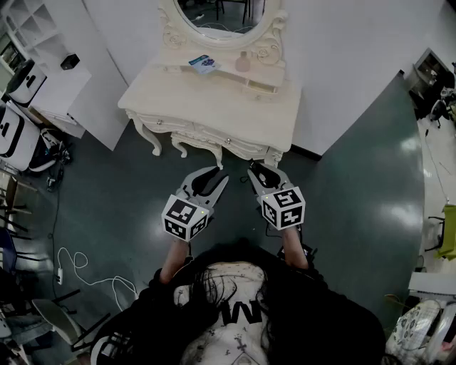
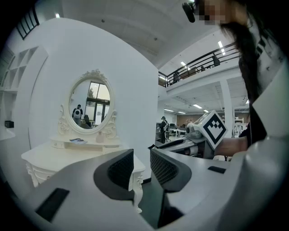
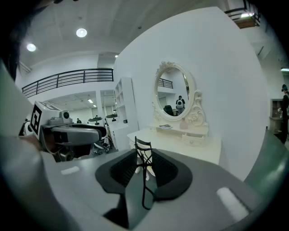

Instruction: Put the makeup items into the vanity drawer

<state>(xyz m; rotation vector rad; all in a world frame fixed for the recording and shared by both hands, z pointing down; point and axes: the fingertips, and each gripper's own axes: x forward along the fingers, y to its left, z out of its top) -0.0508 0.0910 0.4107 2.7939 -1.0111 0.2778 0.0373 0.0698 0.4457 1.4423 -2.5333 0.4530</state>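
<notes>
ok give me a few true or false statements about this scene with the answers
1. The right hand-held gripper holds a black eyelash curler. True.
2. The left hand-held gripper grips a bottle. False: its jaws stand apart with nothing between them.
3. A pink bottle stands on the shelf below the mirror. True.
4. Both grippers hang over the vanity top. False: they are short of it, above the floor.

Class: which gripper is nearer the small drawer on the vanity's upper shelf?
Right. The right gripper, holding an eyelash curler, points almost straight at the small drawer; the left gripper, empty, is farther off to its left.
</notes>
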